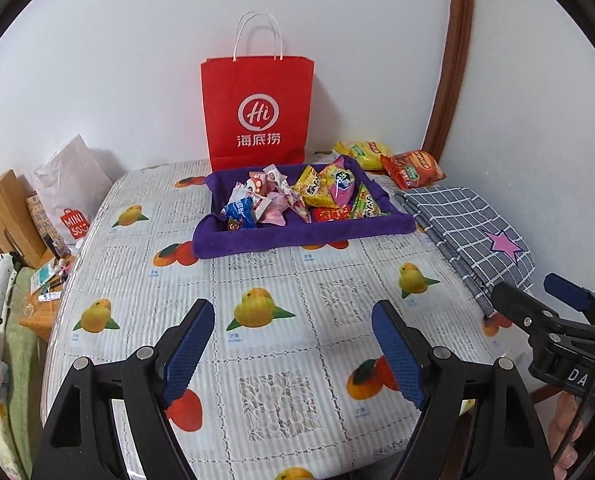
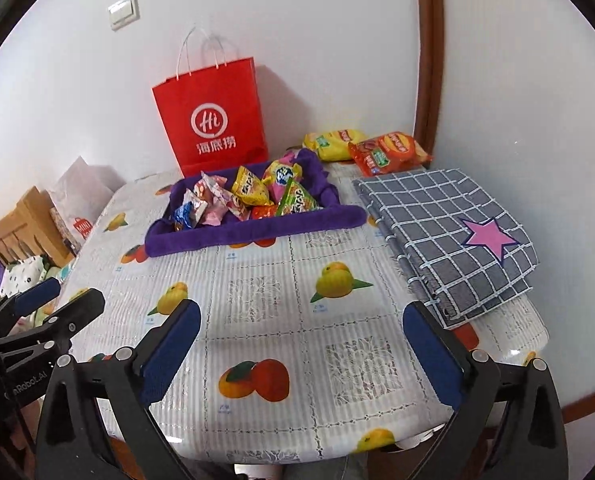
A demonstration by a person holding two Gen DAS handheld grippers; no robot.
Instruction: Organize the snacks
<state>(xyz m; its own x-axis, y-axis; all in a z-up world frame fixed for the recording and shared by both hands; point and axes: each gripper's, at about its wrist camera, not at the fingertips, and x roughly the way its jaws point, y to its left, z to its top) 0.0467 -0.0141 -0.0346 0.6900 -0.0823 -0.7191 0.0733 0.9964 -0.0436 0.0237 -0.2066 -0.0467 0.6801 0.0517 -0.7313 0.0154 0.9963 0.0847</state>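
both sets of fingers [image 1: 293, 354] [image 2: 301, 356] are apart and empty over the table [image 1: 257, 360]. a grab could tip snacks [image 1: 297, 196] from the soft purple tray [image 1: 297, 236].

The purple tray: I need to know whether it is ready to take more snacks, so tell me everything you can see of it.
The purple tray is a shallow rectangular holder that looks like soft plush fabric, with thick rolled walls and slightly floppy corners. It lies flat on the fruit-print tablecloth, toward the far end, just in front of the red paper bag; whether they touch is unclear. The grey checked cloth lies by its right end. Small wrapped snacks fill most of its floor, loosely piled. Neither gripper touches it.
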